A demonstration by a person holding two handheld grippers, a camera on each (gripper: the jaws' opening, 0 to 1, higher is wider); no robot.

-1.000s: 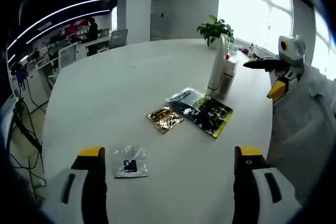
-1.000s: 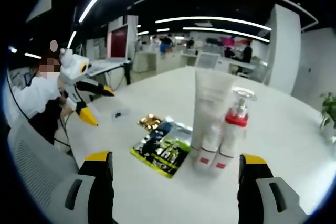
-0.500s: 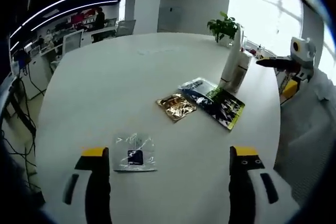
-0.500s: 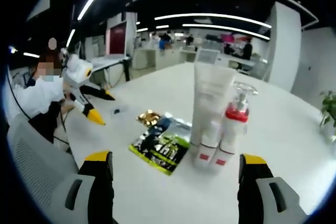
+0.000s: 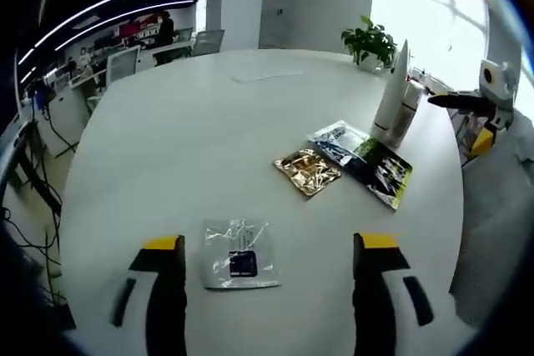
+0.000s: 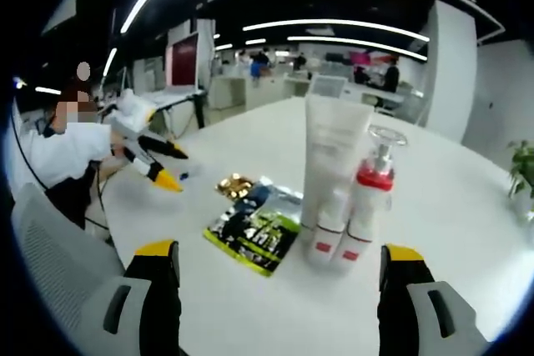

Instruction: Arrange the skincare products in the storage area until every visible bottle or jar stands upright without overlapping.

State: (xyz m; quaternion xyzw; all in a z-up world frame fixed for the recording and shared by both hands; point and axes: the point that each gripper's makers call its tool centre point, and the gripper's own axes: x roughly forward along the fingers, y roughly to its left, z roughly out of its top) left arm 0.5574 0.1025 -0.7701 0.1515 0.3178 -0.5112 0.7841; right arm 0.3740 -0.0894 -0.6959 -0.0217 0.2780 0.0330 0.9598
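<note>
Hovering over the clear packet [image 5: 240, 254], the left gripper [image 5: 265, 248] has jaws wide apart, empty. The right gripper [image 6: 279, 252] gapes empty too, facing the upright tube [image 6: 332, 168] and pump bottle [image 6: 367, 206], which touch; green packet [image 6: 253, 239] lies just beside the tube. Descend squarely, pinching an edge.

- The table [image 5: 167, 139] looks smooth, matt white.
- Between the left jaws lies a clear, crinkly plastic sachet [image 5: 239, 253].
- Ahead of them, a gold foil packet [image 5: 307, 172] and a green-black pouch [image 5: 367, 162], both glossy.
- Between the right jaws, a matt white plastic tube [image 6: 332, 168] and a pump bottle [image 6: 368, 206] with a clear glossy head.
</note>
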